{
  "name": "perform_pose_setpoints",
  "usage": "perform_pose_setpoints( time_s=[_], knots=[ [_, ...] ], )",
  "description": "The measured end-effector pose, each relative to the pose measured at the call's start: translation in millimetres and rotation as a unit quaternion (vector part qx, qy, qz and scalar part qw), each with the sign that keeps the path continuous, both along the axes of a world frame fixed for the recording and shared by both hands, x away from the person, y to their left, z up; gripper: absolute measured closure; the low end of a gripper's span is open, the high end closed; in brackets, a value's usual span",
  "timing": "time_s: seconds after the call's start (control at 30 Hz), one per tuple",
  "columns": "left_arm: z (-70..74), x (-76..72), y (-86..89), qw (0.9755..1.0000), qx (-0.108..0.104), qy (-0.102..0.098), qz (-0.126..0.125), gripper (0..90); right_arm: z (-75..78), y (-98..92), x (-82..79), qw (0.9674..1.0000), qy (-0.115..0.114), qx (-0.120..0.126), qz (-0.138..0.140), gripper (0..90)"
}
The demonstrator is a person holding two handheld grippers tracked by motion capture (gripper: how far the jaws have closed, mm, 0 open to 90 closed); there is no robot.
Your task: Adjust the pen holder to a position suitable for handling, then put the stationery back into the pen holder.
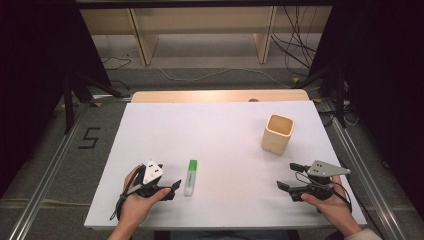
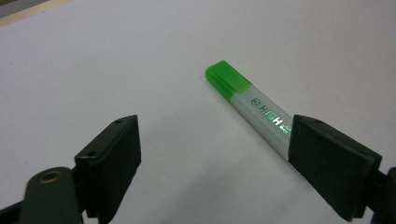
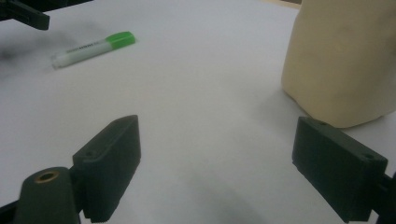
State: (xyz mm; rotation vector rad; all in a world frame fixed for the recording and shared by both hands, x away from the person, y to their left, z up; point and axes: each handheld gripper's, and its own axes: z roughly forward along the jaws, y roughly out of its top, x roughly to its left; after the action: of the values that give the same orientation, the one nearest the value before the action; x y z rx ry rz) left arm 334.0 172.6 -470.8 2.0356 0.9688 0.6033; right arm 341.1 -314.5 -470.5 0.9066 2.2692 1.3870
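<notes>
Left gripper: lower left of the high view, jaws spread wide, empty | green-capped translucent plastic highlighter pen: flat on the white table, lower centre, just beside the left gripper | right gripper: lower right, jaws apart, empty | cream square-mouthed pen cup: upright, right of centre.

The highlighter near bottom centre of the high view has a bright green cap and a milky white barrel with green lettering, and the cup right of centre is plain pale beige, no pattern at all. Both grippers along the bottom edge are black with light grey plates on top, sitting over a flat white table with a tan wood strip along its far edge.
</notes>
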Motion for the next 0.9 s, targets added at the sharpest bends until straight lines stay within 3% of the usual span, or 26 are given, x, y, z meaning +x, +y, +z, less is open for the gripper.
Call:
perform_pose_setpoints(
  time_s=[0.9],
  knots=[
    [-0.3, -0.1, 0.0, 1.0, -0.005, 0.0, -0.005, 17.1, 1.5, 1.8, 1.0, 1.0, -0.003, 0.003, -0.006, 16.0]
  ],
)
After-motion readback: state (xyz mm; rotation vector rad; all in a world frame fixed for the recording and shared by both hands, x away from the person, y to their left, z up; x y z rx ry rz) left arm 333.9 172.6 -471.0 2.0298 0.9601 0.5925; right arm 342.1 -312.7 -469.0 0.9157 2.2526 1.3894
